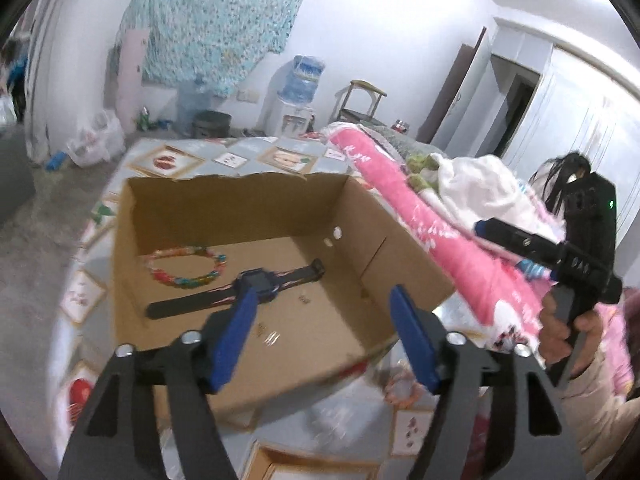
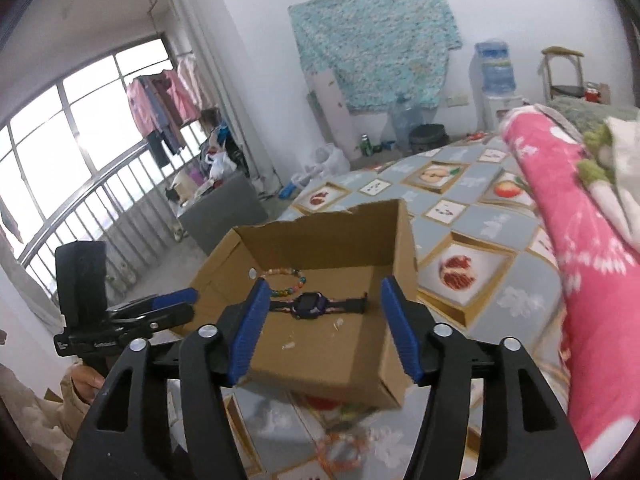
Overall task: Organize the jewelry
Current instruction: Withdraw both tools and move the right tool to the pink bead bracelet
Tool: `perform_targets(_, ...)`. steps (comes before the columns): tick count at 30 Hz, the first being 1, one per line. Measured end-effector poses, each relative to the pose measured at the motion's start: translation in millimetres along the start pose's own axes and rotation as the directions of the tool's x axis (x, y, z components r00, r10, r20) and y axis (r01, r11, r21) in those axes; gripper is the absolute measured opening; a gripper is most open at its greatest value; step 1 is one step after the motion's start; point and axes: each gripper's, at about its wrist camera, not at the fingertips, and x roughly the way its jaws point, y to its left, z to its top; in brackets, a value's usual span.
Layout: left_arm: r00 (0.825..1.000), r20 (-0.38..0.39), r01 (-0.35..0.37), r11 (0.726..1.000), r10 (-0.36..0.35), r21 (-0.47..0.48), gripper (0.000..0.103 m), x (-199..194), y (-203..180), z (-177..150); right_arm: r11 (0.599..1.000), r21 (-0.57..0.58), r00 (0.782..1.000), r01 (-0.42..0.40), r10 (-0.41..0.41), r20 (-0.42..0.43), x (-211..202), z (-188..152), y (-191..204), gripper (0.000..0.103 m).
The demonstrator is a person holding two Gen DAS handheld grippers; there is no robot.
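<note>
Beaded bracelet (image 1: 186, 266), multicoloured, lies flat on the floor of the open cardboard box (image 1: 404, 256), toward the far left corner as seen from the left wrist view. Just beside it, nearer the camera, lies a dark wristwatch (image 1: 240, 290) with its strap stretched out straight; whether the bracelet and the strap touch I cannot tell. A few small pale bits are scattered on the box floor in front of the watch; too blurred to identify. The far wall of the box has a torn top edge.

The box sits on a bed covered by a quilt (image 2: 472, 216) patterned with framed fruit pictures. On the quilt just in front of the box, outside it, lies another ring of orange-pink beads (image 2: 340, 450), blurred.

Left gripper (image 1: 324, 332): jaws apart, nothing between the blue pads, raised over the near edge of the box and not touching the watch. Right gripper (image 2: 320, 328): jaws likewise apart and empty, above the near wall of the box. Each gripper shows at the edge of the other's view, held by a hand (image 1: 576, 332).

A rolled pink blanket (image 2: 576, 208) lies along the bed to the right of the box.
</note>
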Motion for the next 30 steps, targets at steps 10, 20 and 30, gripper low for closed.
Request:
perform_targets(10, 0.995, -0.089, -0.030, 0.985, 0.045, 0.168, 0.094, -26, -31, -57, 0.990, 0.115, 0.994, 0.079, -0.070, -0.079, -18, -64, -13, 0.059)
perform_targets(20, 0.932, -0.330, -0.092, 0.977, 0.153, 0.194, 0.096, 47, -46, -116, 0.970, 0.074, 0.940, 0.231, -0.203, -0.275, 27, -119, 0, 0.061)
perform_targets(30, 0.879, -0.384, -0.259, 0.960, 0.281, 0.111, 0.096, 75, -12, -123, 0.963, 0.055, 0.919, 0.264, -0.234, -0.318, 50, -132, 4, 0.060)
